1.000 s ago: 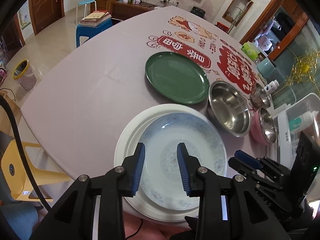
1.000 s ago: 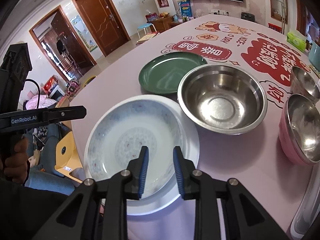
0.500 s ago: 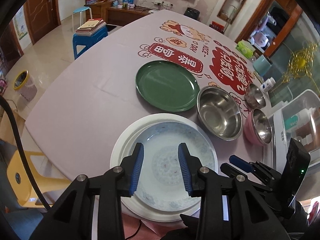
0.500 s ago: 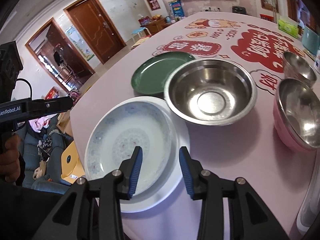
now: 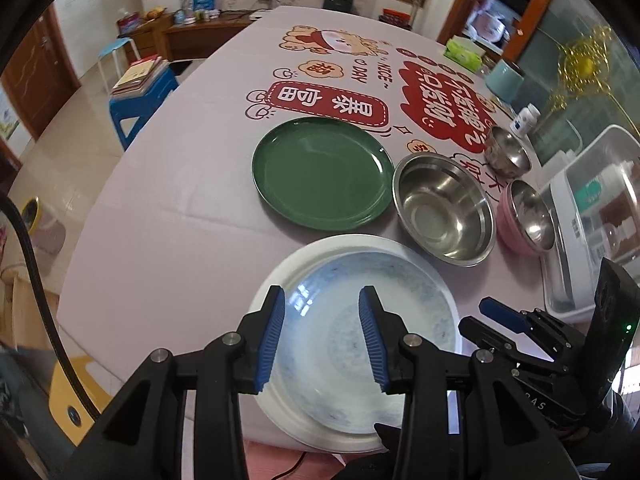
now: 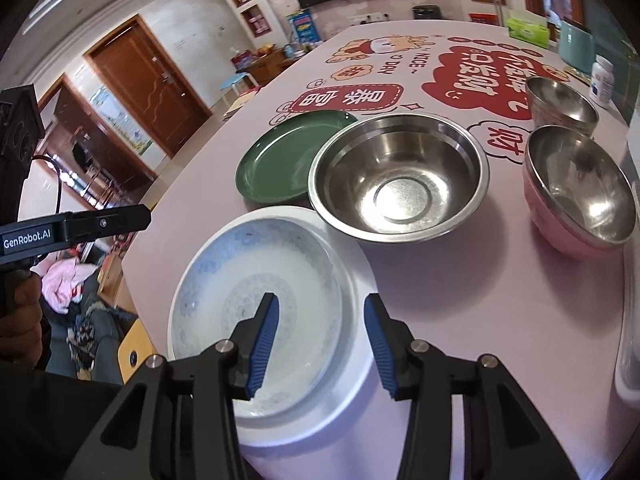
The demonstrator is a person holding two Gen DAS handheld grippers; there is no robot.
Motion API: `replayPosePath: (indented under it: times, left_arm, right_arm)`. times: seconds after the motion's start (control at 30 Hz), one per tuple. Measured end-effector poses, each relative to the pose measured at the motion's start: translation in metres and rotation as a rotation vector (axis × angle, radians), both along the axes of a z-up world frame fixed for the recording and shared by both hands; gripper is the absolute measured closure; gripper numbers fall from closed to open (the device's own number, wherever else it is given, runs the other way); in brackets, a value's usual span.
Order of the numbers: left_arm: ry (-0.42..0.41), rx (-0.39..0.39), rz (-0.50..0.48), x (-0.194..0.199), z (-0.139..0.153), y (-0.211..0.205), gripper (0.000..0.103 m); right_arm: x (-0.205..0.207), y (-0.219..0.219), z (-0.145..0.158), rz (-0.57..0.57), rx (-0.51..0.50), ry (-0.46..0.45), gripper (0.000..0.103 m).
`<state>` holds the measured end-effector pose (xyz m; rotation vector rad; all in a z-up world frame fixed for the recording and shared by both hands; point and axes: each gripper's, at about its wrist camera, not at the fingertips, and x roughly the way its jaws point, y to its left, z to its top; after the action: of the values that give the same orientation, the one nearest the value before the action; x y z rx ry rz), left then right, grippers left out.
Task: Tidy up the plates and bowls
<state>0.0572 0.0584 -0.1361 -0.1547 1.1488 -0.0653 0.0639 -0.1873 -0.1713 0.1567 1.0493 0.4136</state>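
Both tools, left (image 5: 322, 334) and right (image 6: 320, 344), hang released, just widening, above the upward-facing patterned plate (image 6: 256, 300) nested in a white plate (image 6: 352, 280).

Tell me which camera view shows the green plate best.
The left wrist view. There the green plate lies whole and unobstructed, seen from above, with its full rim visible. In the right wrist view the large steel bowl hides its right edge, and the plate appears flattened at a low angle.

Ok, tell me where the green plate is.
In the left wrist view the green plate lies mid-table, left of the big steel bowl and beyond the stacked white plates, just below the red print.
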Motion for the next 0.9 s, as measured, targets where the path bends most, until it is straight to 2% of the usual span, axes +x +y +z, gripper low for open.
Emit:
replayPosePath:
  times: [0.17,0.3,0.47,0.9]
  left_arm:
    - [0.018,0.005,-0.068,0.012,-0.001,0.018,0.065]
    - [0.023,0.007,-0.12,0.024,-0.002,0.033,0.058]
    - [0.03,-0.006,-0.191,0.036,-0.005,0.053,0.056]
    - [0.002,-0.023,-0.371,0.072,-0.004,0.084,0.048]
  right_arm:
    - [-0.001,0.022,0.001,-0.06,-0.008,0.007,0.054]
    - [-0.003,0.044,0.0,-0.107,-0.011,0.009,0.053]
    - [-0.004,0.067,-0.001,-0.174,-0.018,0.007,0.052]
    - [-0.002,0.109,0.001,-0.395,-0.027,-0.035,0.05]
